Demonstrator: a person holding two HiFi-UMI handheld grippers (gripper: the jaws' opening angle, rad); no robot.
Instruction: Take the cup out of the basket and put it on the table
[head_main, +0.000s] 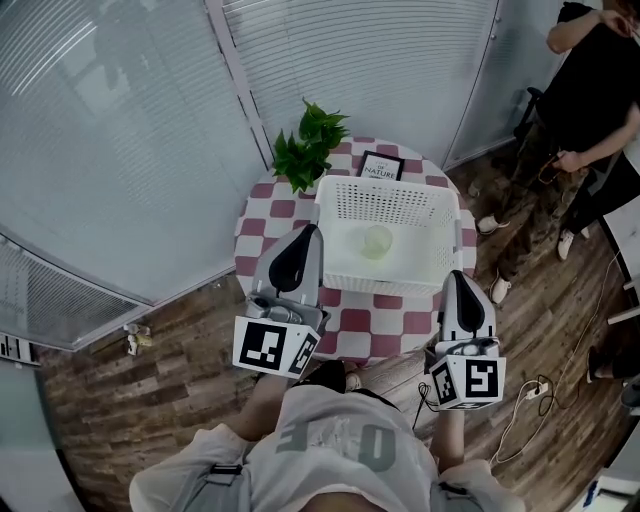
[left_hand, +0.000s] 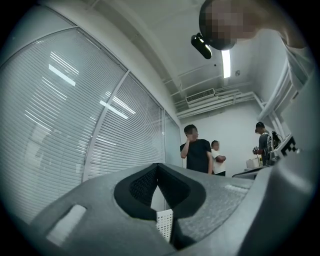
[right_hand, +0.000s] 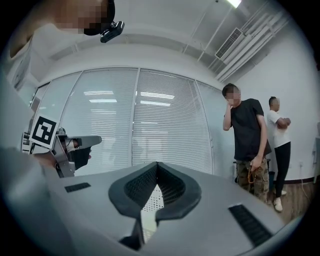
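A bystander (head_main: 590, 90) is being cut off at the upper right edge; the basket (left_hand: 165, 225) is being largely hidden behind the jaws.

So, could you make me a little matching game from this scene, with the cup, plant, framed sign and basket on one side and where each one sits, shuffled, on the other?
Things:
1. cup
2. plant
3. framed sign
4. basket

Places:
A. in the middle of the checked table
B. inside the basket, on its floor
C. standing just beyond the basket's far wall
D. at the table's far left edge

Pairs: 1-B, 2-D, 3-C, 4-A
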